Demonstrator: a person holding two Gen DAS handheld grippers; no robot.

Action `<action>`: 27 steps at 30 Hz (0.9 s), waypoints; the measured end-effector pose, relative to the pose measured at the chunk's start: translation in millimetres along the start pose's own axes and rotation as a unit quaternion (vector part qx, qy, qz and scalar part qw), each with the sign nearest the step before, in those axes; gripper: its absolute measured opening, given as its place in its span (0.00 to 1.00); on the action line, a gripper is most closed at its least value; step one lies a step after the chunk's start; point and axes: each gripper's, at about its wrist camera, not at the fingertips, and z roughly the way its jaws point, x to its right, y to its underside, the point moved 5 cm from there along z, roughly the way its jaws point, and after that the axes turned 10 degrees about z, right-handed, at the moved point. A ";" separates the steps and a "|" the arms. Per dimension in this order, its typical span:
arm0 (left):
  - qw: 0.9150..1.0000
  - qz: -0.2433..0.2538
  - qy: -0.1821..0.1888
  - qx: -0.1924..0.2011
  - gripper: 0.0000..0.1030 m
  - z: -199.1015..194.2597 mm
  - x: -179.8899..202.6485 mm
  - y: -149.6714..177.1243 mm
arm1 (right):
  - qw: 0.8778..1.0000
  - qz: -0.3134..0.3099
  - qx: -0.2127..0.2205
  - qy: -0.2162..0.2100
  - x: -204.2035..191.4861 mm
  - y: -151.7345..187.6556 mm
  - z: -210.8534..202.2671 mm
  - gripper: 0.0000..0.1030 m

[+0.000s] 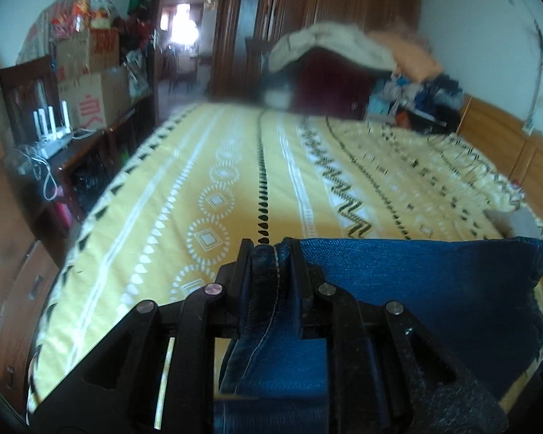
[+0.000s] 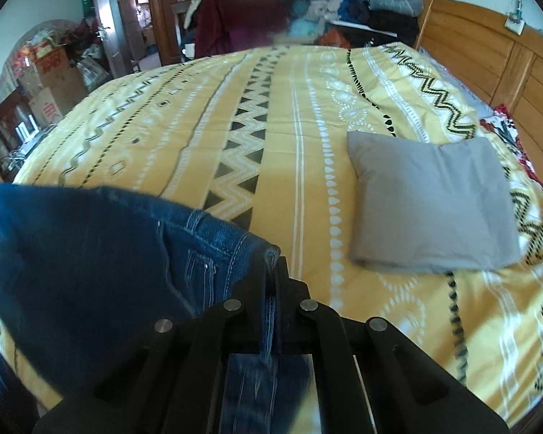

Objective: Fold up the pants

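Note:
A pair of blue denim pants (image 1: 416,282) hangs stretched between my two grippers above a bed with a yellow patterned cover (image 1: 235,188). My left gripper (image 1: 271,249) is shut on a seamed edge of the pants, which spread off to its right. My right gripper (image 2: 271,256) is shut on the waistband edge of the pants (image 2: 108,246), which spread off to its left. Pocket stitching shows next to the right gripper. The lower part of the pants is hidden below both grippers.
A grey cushion (image 2: 430,202) lies on the bed cover (image 2: 271,108) to the right. A wooden headboard (image 2: 488,58) stands behind it. Piled clothes (image 2: 362,3) sit at the far side. Cardboard boxes (image 1: 90,83) and a low cabinet stand left of the bed.

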 end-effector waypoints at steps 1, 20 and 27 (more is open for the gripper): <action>1.000 -0.001 0.000 0.005 0.18 -10.1 0.4 2.4 | 1.000 -0.002 0.001 0.001 1.6 9.9 -12.8 0.04; 0.988 -0.095 0.016 -0.119 0.18 -25.4 -6.7 160.1 | 0.992 -0.001 -0.119 0.044 33.8 245.1 -38.6 0.04; 0.990 -0.088 0.011 -0.111 0.19 -23.6 -5.1 154.1 | 0.993 -0.005 -0.108 0.051 28.9 257.5 -49.1 0.03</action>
